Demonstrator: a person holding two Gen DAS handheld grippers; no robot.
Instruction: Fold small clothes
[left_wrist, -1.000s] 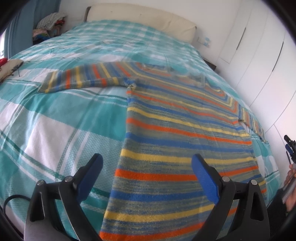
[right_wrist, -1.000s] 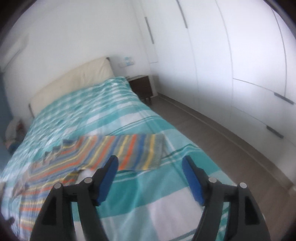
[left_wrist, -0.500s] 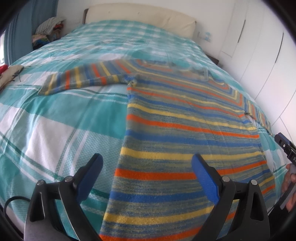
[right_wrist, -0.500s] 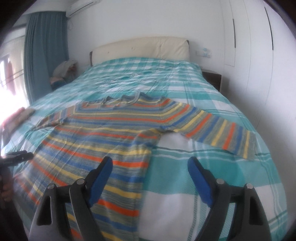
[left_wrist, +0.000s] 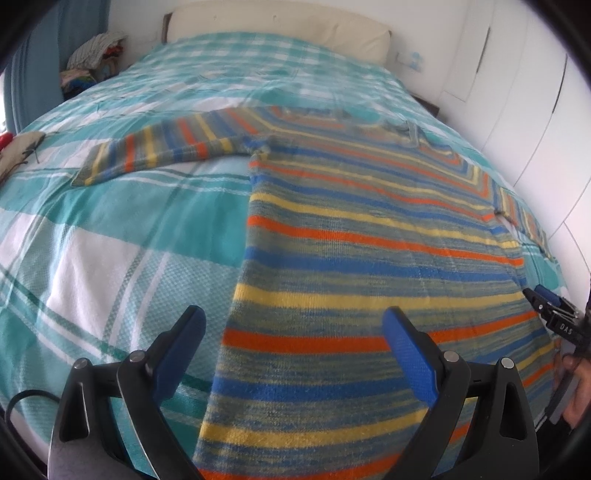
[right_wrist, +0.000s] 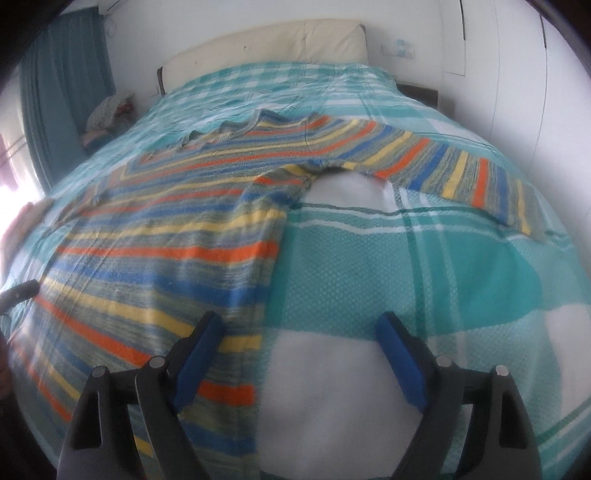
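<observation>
Writing: the letters "DAS" show in white on the black body of the right claw (left_wrist: 546, 300) at the right edge of the left wrist view; no other readable text
Sweater: a striped sweater (left_wrist: 351, 258) in blue, orange, yellow and grey-green lies flat on the bed (left_wrist: 110, 258), body toward the cameras, neckline toward the headboard; both sleeves are spread out to the sides
Bed cover: teal and white plaid; it shows bare on both sides of the sweater
Left claw: the left claw (left_wrist: 293, 332) hangs over the sweater's lower left part; its blue pads stand wide apart with nothing pressed between them; the left side edge of the sweater runs under the gap
Right claw: jaws wide and just been opening; nothing gripped; in its own view the right side edge of the sweater passes under the gap between the blue pads (right_wrist: 395, 354)
Hand: a person's hand (left_wrist: 576, 384) grips the right claw's handle at the frame edge
Around: a cream headboard (right_wrist: 266, 44) at the far end; a heap of clothes (left_wrist: 92, 59) beside a blue curtain (right_wrist: 62, 92); white wardrobe doors (left_wrist: 517, 110) along the right wall; a dark nightstand (right_wrist: 417, 92) by the bed's far corner
In the way: nothing lies on the sweater
</observation>
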